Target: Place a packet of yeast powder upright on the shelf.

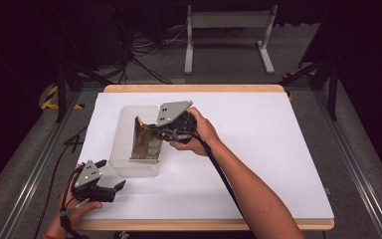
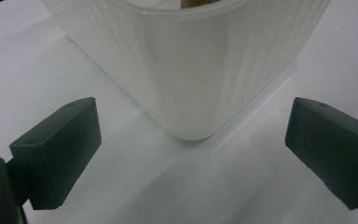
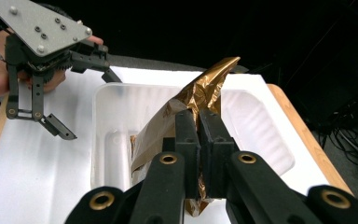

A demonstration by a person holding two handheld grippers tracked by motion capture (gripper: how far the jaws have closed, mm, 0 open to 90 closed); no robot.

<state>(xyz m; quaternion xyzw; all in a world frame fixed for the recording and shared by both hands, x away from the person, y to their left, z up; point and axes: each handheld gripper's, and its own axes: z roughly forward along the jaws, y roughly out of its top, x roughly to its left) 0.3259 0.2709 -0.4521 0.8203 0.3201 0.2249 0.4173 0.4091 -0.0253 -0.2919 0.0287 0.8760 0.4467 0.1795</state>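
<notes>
Right gripper: I clamp gold foil pouch, hold it upright in white bin. Left gripper: jaws wide, empty, just beside bin's near corner. Step in hand, I judge: placing pouch. Next: lower to bin floor, release, withdraw clear of rim.

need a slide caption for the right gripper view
Right tongs shut on a gold foil bag over a white plastic tub, left tongs open nearby.

No text, label, brand or number is showing readably anywhere; the gold pouch is bearing none legible.
</notes>
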